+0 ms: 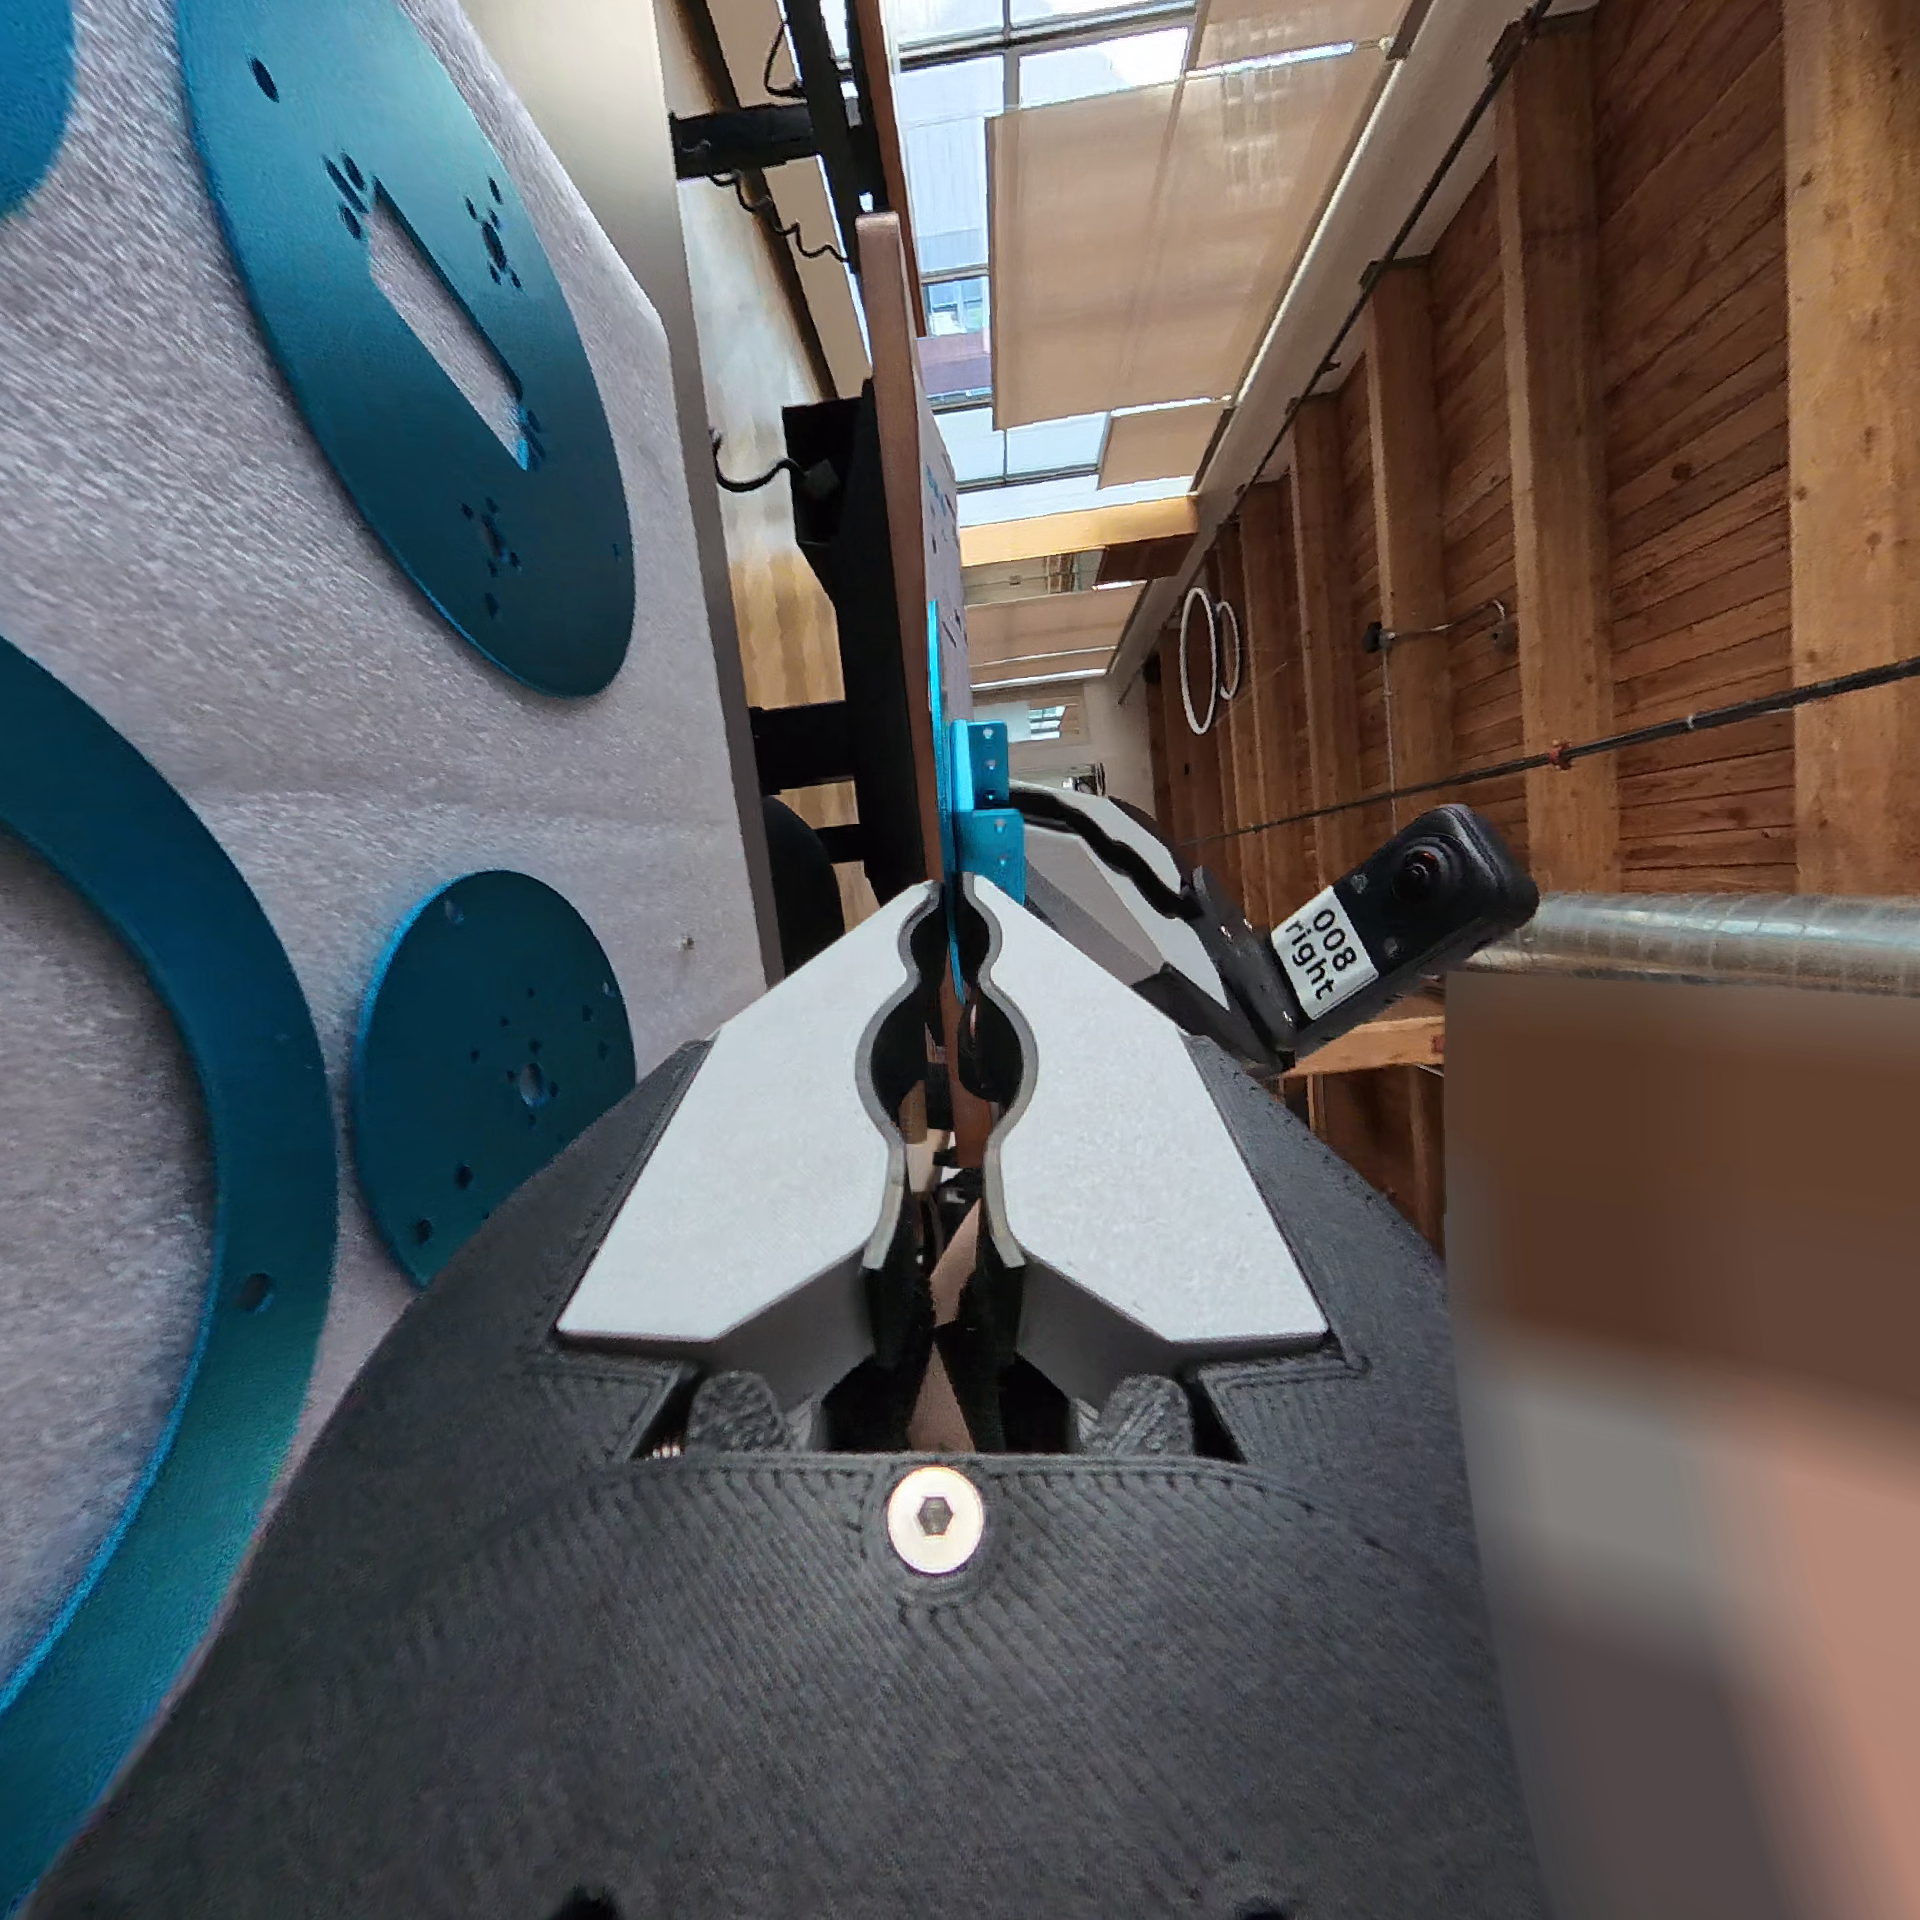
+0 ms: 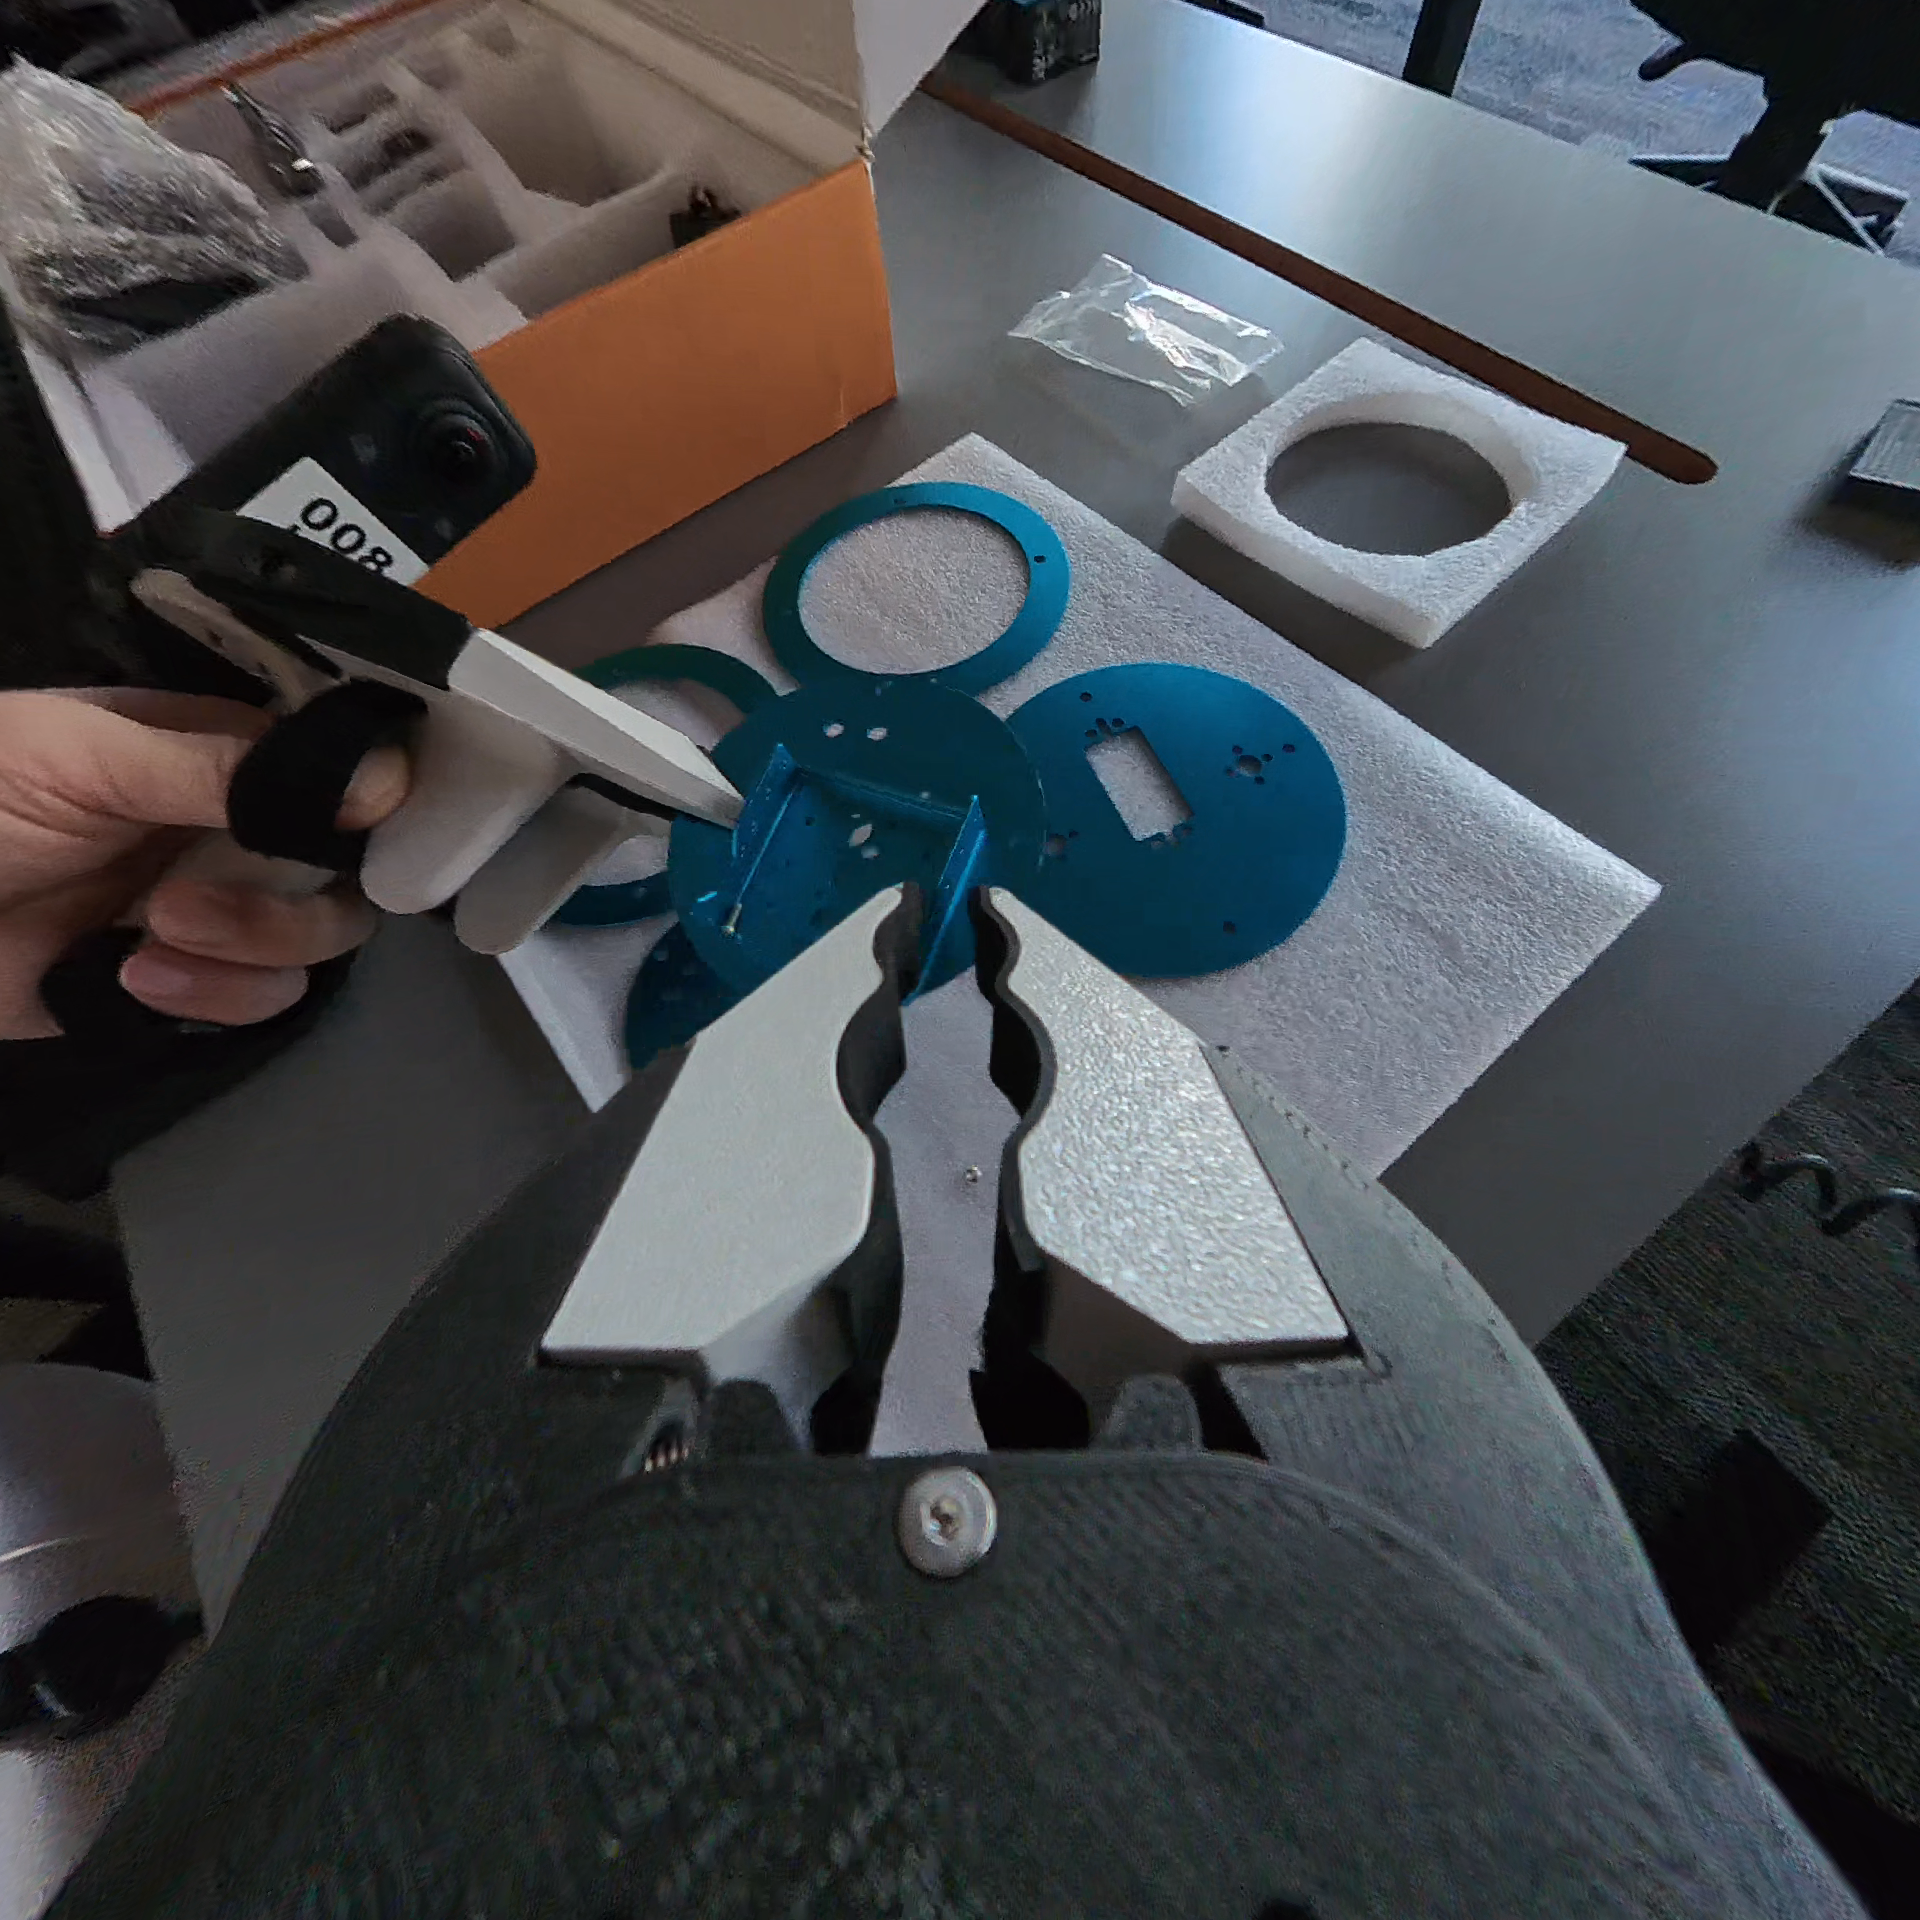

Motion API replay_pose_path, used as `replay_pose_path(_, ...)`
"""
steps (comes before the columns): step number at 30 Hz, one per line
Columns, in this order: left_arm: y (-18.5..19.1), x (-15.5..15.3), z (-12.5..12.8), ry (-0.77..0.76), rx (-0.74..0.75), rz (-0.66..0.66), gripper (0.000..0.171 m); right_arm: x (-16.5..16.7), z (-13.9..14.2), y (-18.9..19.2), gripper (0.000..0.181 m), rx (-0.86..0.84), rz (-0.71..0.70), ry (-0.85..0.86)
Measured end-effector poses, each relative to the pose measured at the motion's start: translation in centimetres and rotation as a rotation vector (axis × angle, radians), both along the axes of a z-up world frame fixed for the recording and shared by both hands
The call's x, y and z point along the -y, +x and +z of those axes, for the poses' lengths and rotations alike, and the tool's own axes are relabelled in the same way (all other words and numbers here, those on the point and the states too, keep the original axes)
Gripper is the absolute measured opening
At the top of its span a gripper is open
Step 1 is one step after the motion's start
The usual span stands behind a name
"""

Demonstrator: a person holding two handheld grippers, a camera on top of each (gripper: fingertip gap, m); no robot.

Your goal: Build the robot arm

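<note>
**A:** Left wrist view first. What is the left claw [image 1: 951, 904] doing?

**B:** It is pressed together on the rim of a blue plate [image 1: 954, 966], which shows edge-on. Gripping by the rim likely keeps the plate's face free. Two blue brackets [image 1: 982, 790] stand on that face.

**A:** And beside it?

**B:** There is a foam sheet [image 1: 312, 779] with four more blue pieces lying flat, probably to spare their finish. They are a ring [image 1: 260, 1039], a disc with a window [image 1: 416, 364], a small disc [image 1: 488, 1070] and a sliver at the corner [image 1: 31, 83].

**A:** Now the right wrist view.

**B:** The right claw [image 2: 940, 914] is drawn in on the nearer bracket [image 2: 961, 862] and seems to pinch it. The plate hangs tilted above the foam, and the left claw holds its far rim.

**A:** What is the count here?

**B:** There are two rings, three discs counting the held plate, and two brackets. One tiny screw [image 2: 971, 1174] lies on the foam. On the table [image 2: 1558, 260] are one foam block with a round hole [image 2: 1392, 582], one clear bag [image 2: 1143, 332] and one open box [image 2: 675, 384].
</note>
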State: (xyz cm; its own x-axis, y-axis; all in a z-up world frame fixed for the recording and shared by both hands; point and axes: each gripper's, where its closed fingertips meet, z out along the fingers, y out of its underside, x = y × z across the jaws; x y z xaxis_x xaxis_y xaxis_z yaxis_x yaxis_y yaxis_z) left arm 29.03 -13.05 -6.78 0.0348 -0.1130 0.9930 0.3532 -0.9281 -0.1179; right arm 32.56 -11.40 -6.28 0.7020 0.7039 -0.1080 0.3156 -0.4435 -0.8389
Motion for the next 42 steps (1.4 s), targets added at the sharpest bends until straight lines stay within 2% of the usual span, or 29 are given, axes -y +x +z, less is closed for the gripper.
replay_pose_path(2,0.0,-0.7,-0.4,-0.011,-0.013,0.011,0.0,-0.6,-0.5,0.0,0.0,0.01,-0.003,0.001)
replay_pose_path(7,0.5,-2.0,-1.7,0.004,-0.088,0.016,0.0,-2.1,-1.9,0.8,0.0,0.055,-0.037,0.049)
replay_pose_path(12,-0.1,-2.7,-3.5,0.044,-0.199,0.021,0.0,-2.0,-3.1,1.3,0.0,0.115,-0.038,0.112)
replay_pose_path(17,-0.9,-2.5,-4.1,0.026,-0.198,0.013,0.0,-1.5,-4.4,1.8,0.0,0.109,-0.021,-0.009)
replay_pose_path(23,-2.5,-2.7,-4.1,0.055,-0.222,0.049,0.0,-1.9,-4.9,2.9,0.0,0.197,-0.019,0.001)
replay_pose_path(29,-3.4,-2.7,-3.5,0.118,-0.27,0.068,0.0,-2.0,-5.8,3.7,0.0,0.404,0.007,0.045)
replay_pose_path(31,-3.5,-2.6,-3.2,0.125,-0.261,0.071,0.0,-1.6,-6.5,3.4,0.0,0.378,0.024,-0.023)
replay_pose_path(39,-4.0,-2.3,-2.9,0.118,-0.234,0.069,0.0,-2.5,-6.3,4.1,0.0,0.351,-0.003,-0.016)
replay_pose_path(42,-4.3,-2.3,-2.7,0.116,-0.223,0.072,0.0,-3.1,-5.2,4.9,0.0,0.208,-0.061,-0.067)
